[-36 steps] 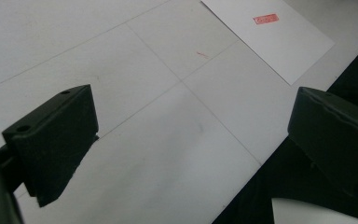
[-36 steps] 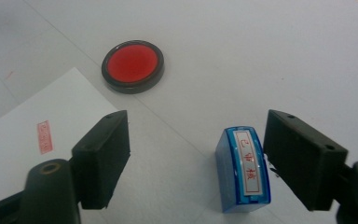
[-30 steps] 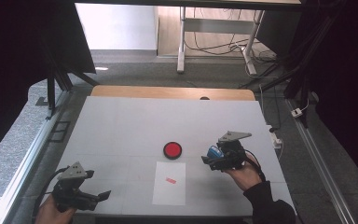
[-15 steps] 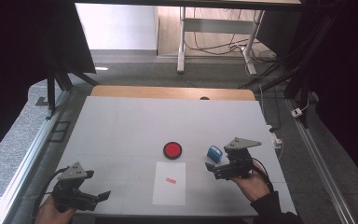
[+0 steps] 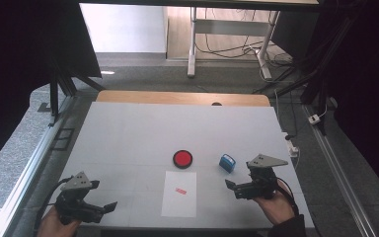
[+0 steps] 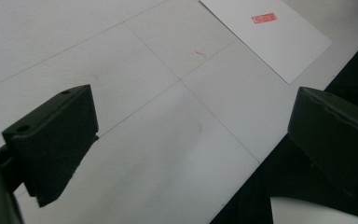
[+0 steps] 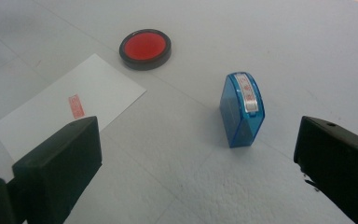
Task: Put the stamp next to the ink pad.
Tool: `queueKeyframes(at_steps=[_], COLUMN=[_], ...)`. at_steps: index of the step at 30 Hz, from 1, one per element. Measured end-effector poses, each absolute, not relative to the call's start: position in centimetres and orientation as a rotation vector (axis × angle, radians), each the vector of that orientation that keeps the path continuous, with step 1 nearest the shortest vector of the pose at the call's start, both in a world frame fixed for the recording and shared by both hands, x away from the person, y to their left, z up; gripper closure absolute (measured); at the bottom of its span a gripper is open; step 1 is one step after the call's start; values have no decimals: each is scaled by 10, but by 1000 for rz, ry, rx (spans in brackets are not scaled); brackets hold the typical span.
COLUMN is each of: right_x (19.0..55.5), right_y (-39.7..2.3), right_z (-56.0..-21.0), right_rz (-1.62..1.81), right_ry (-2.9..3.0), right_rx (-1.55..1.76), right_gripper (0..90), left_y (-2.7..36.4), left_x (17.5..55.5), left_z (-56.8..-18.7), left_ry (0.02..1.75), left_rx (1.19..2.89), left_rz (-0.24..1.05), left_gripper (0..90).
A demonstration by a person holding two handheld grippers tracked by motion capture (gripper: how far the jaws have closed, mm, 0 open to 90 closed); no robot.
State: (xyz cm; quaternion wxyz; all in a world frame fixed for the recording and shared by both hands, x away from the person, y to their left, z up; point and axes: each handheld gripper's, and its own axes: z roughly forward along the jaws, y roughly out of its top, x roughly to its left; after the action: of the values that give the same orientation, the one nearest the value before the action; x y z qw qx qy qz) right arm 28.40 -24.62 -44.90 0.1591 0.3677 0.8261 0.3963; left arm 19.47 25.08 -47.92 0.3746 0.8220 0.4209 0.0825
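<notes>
A blue self-inking stamp [image 5: 227,163] [image 7: 241,109] stands upright on the white table, right of a round red ink pad [image 5: 182,158] [image 7: 145,48]. My right gripper [image 5: 233,189] [image 7: 200,140] is open just short of the stamp. Its jaws have just been opening and nothing is between them. A white paper sheet [image 5: 179,193] [image 7: 65,107] [image 6: 265,37] with a red stamp mark [image 5: 180,190] [image 7: 76,106] [image 6: 264,18] lies near the front edge. My left gripper [image 5: 103,195] [image 6: 191,116] is open and empty at the front left corner.
The table's front edge [image 6: 242,182] runs close under the left gripper's jaws. A wooden strip [image 5: 177,98] borders the far side of the table. Metal rails [image 5: 29,163] run along both sides, and cables and a desk frame [image 5: 227,29] sit beyond.
My right gripper has let go of the blue stamp and drawn back toward the front right, its jaws wider. The stamp stays standing on the table. The left gripper has not moved.
</notes>
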Motion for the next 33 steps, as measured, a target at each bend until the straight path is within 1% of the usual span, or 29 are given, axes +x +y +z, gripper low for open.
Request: queueKeyframes(at_steps=[13,22,33], right_x=[263,249,236], right_y=[-267,-283,-290], right_z=[-448,-455,-457], right_rz=[1107,1045,994], right_ry=[2313,2282,2289], right_rx=[1098,1196,1251], right_gripper=[6,0,0], left_y=[251,252,252], left_x=[195,194,194], left_z=[-479,-479,-479], left_ry=[1078,1083,1084], left_rx=[2101,2089,2092], left_rz=[211,213,216], left_gripper=[17,13,14])
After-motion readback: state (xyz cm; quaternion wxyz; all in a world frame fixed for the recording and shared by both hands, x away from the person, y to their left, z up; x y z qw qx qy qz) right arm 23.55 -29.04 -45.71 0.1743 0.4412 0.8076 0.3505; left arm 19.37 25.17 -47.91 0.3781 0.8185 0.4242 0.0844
